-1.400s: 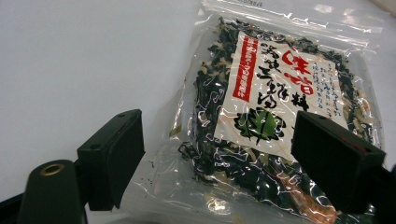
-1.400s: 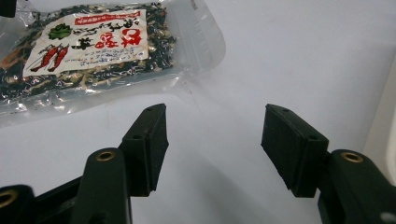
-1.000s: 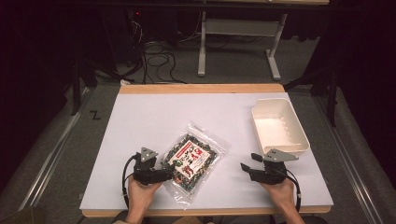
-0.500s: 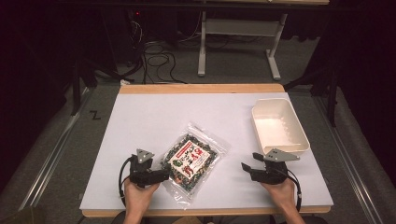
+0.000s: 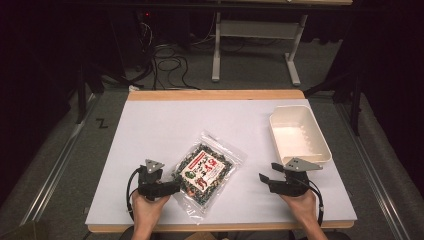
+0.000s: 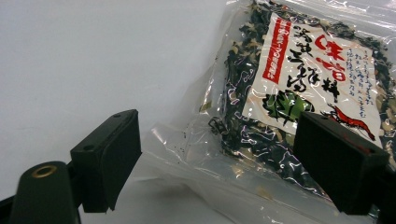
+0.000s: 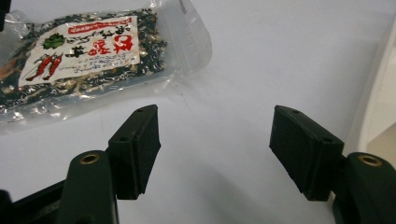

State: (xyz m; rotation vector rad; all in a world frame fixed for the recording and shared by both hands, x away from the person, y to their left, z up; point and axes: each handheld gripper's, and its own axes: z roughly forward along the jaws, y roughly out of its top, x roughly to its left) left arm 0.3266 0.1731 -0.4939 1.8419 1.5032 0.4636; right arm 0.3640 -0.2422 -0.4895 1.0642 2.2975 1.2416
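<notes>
One clear packet of dried soup mix [image 5: 206, 176] lies flat on the white bench [image 5: 165, 125], its long axis running diagonally from near-left to far-right. My left tongs [image 6: 219, 158] gape wide around its near corner without pinching it, so that hand is closer. My right tongs [image 7: 215, 149], also wide and empty, sit well off to its right, just before the white tub [image 5: 299, 136].

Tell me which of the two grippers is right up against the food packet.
The left gripper: its open jaws straddle the clear edge of the seaweed packet. The right gripper, also open, sits apart from it over bare table, beside the white bin.
</notes>
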